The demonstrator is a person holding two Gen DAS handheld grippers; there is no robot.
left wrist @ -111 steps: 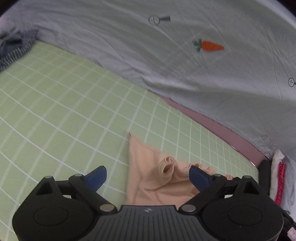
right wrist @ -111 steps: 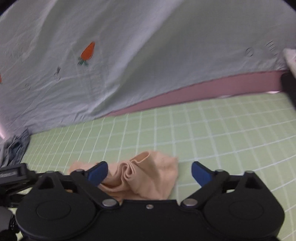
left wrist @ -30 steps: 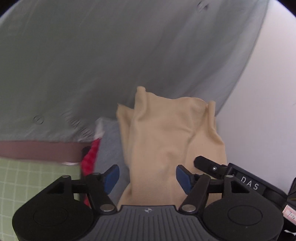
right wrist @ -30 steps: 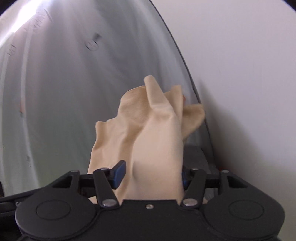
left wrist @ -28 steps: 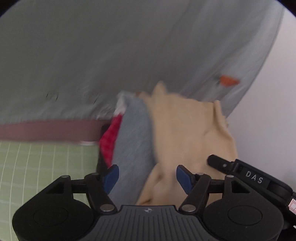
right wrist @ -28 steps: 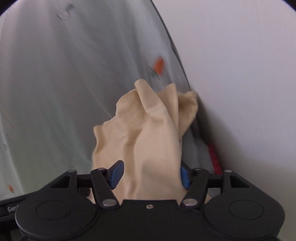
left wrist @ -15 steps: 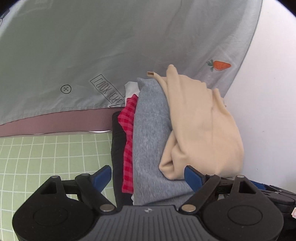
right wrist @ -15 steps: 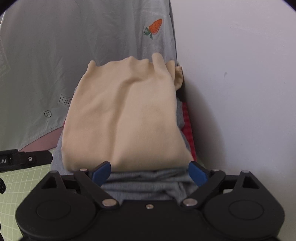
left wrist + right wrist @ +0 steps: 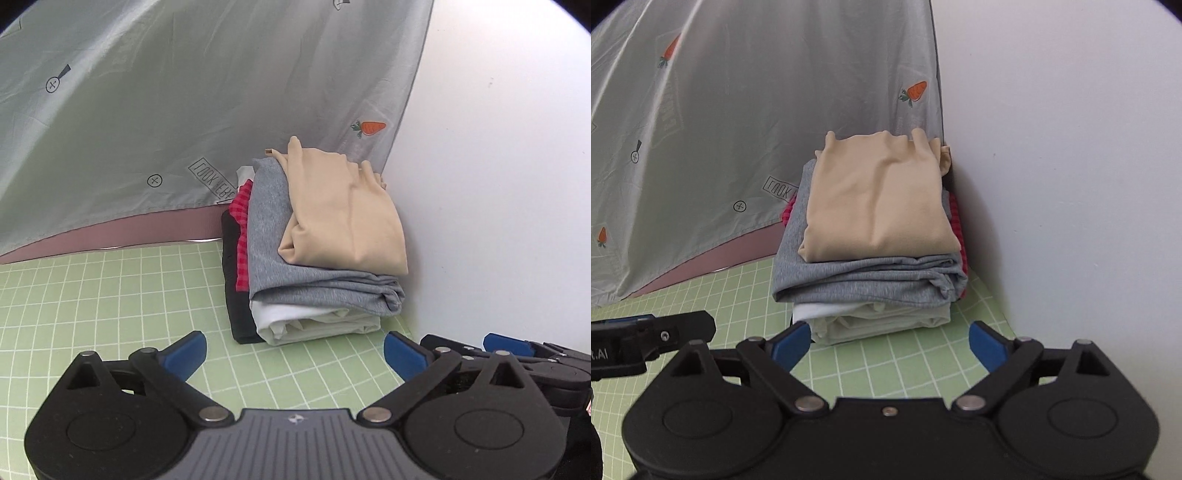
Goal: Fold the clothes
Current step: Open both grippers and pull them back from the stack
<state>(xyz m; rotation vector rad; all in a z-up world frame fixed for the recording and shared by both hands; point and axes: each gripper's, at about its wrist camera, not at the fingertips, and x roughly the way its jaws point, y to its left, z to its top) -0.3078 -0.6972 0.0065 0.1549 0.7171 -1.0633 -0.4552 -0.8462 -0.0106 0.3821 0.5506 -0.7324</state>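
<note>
A folded beige garment [image 9: 343, 218] lies on top of a stack of folded clothes [image 9: 295, 280] in the corner; it also shows in the right wrist view [image 9: 875, 199]. Under it lie a grey garment [image 9: 864, 280], a white one [image 9: 871, 317], a red checked one [image 9: 242, 240] and a black one [image 9: 236, 295]. My left gripper [image 9: 293, 354] is open and empty, a short way in front of the stack. My right gripper [image 9: 888, 345] is open and empty, just in front of the stack's near edge.
The stack stands on a green grid mat [image 9: 92, 295] against a white wall [image 9: 498, 184]. A grey sheet with carrot prints [image 9: 184, 92] hangs behind, above a pink edge [image 9: 110, 236]. The right gripper's body [image 9: 517, 354] shows at the left view's lower right.
Both grippers carried the beige garment up from the mat, laid it on top of the stack, opened, and have now backed away from it.
</note>
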